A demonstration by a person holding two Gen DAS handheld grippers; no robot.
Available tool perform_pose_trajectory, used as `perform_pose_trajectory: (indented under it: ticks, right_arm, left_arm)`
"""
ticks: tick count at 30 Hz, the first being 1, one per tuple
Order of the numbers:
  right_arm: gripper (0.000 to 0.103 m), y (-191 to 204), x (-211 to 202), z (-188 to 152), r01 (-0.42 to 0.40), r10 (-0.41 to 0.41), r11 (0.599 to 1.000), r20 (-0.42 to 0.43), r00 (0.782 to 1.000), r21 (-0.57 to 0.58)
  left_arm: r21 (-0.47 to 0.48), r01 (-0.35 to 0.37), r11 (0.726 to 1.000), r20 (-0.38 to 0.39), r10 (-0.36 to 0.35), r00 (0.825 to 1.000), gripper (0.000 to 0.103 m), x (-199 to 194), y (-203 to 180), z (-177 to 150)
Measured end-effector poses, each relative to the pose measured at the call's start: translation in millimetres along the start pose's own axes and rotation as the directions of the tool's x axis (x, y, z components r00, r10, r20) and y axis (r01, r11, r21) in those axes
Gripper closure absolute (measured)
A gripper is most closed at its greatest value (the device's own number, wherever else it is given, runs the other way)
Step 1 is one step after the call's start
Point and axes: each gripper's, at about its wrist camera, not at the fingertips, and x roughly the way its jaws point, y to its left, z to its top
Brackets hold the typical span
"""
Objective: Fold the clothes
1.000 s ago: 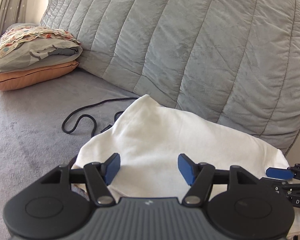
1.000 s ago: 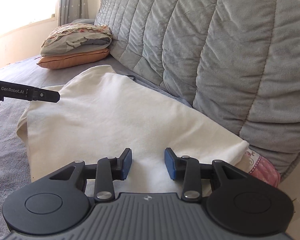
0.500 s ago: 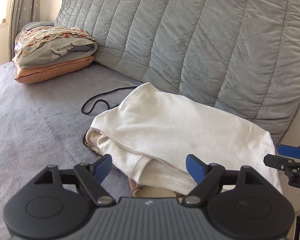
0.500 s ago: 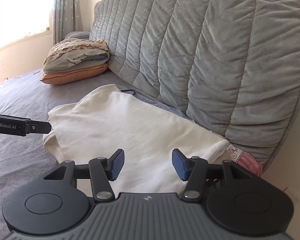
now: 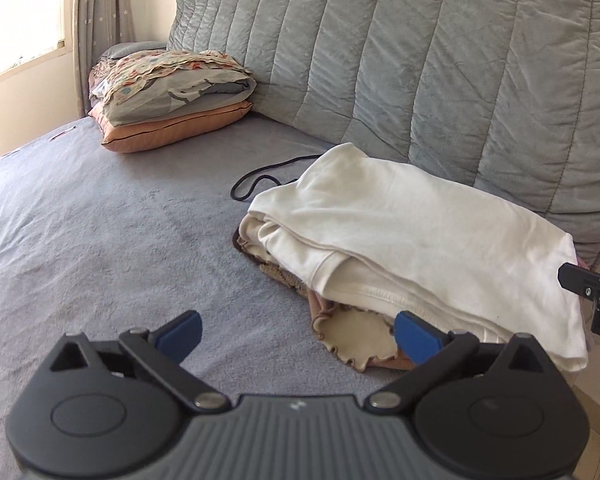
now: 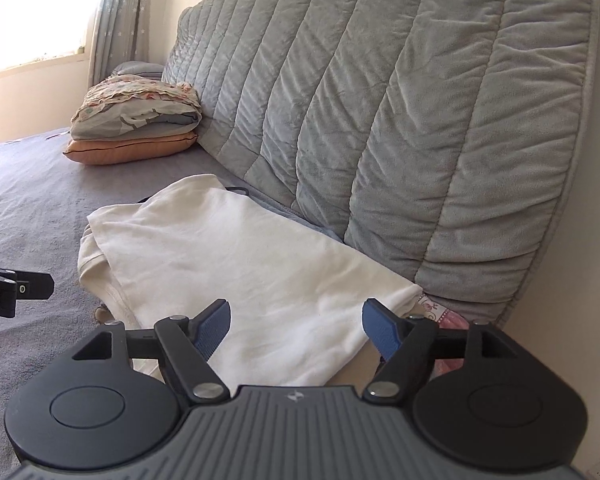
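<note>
A folded cream-white garment (image 5: 420,232) lies on the grey bed cover by the quilted backrest; it also shows in the right wrist view (image 6: 236,264). It rests on top of other clothes, a brown frilly-edged piece (image 5: 352,340) sticking out beneath. My left gripper (image 5: 296,334) is open and empty, held in front of the pile's near left corner. My right gripper (image 6: 296,330) is open and empty, just above the garment's near right end. Each gripper's tip shows at the edge of the other's view.
A grey quilted backrest (image 5: 440,64) rises behind the pile. Stacked pillows (image 5: 172,104) lie at the far left. A black cord (image 5: 260,180) loops on the grey bed cover (image 5: 100,240) behind the garment. Pink patterned fabric (image 6: 444,312) peeks out at the right.
Both grippers have pulled back and away from the white garment and opened wider. The garment lies let go on the pile.
</note>
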Motion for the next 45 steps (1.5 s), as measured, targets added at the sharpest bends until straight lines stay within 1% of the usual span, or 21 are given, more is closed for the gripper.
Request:
perform_pose_trajectory:
  ticks: [2,5,8,12,15,19,24,28,34,42,45]
  right_arm:
    - [0.023,7,-1,1,0.002,-0.001,1.000,0.016,1.000,-0.007]
    - [0.020,20,-4,4,-0.035,0.035,0.999,0.027,0.999,-0.001]
    - [0.014,35,-3,6,-0.082,0.082,0.997,0.020,0.996,0.011]
    - [0.000,64,-1,6,-0.122,0.123,0.992,-0.021,0.992,0.017]
    - [0.000,92,-6,3,-0.165,0.165,0.986,-0.008,0.986,0.000]
    - [0.000,130,-10,4,-0.229,0.229,0.973,-0.018,0.973,-0.024]
    - [0.000,180,-22,7,-0.306,0.306,0.951,-0.004,0.952,-0.038]
    - [0.000,219,-36,8,-0.371,0.372,0.927,0.008,0.928,-0.055]
    - [0.000,284,-58,2,-0.456,0.458,0.885,0.006,0.889,-0.097]
    - [0.000,360,-62,-22,-0.545,0.544,0.832,-0.044,0.838,-0.108]
    - [0.000,386,-59,-33,-0.566,0.562,0.815,-0.066,0.824,-0.123]
  left_arm:
    - [-0.011,-0.023,1.000,-0.015,0.023,1.000,0.000,-3,7,-5]
    - [-0.043,-0.059,0.997,-0.039,0.057,0.998,0.000,-7,23,-13]
    - [-0.097,-0.104,0.990,-0.056,0.099,0.994,0.000,-12,44,-21]
    - [-0.140,-0.171,0.975,-0.074,0.162,0.984,0.000,-22,70,-32]
    - [-0.148,-0.213,0.966,-0.064,0.206,0.976,0.000,-34,86,-41]
    - [-0.160,-0.259,0.953,-0.074,0.250,0.965,0.000,-49,114,-54]
    - [-0.181,-0.319,0.930,-0.080,0.309,0.948,0.000,-70,150,-71]
    - [-0.221,-0.361,0.906,-0.101,0.347,0.932,0.000,-87,187,-88]
    - [-0.275,-0.440,0.855,-0.146,0.415,0.898,0.000,-102,240,-121]
    - [-0.340,-0.539,0.770,-0.214,0.495,0.842,0.000,-121,310,-165]
    - [-0.360,-0.558,0.748,-0.230,0.509,0.830,0.000,-122,328,-178]
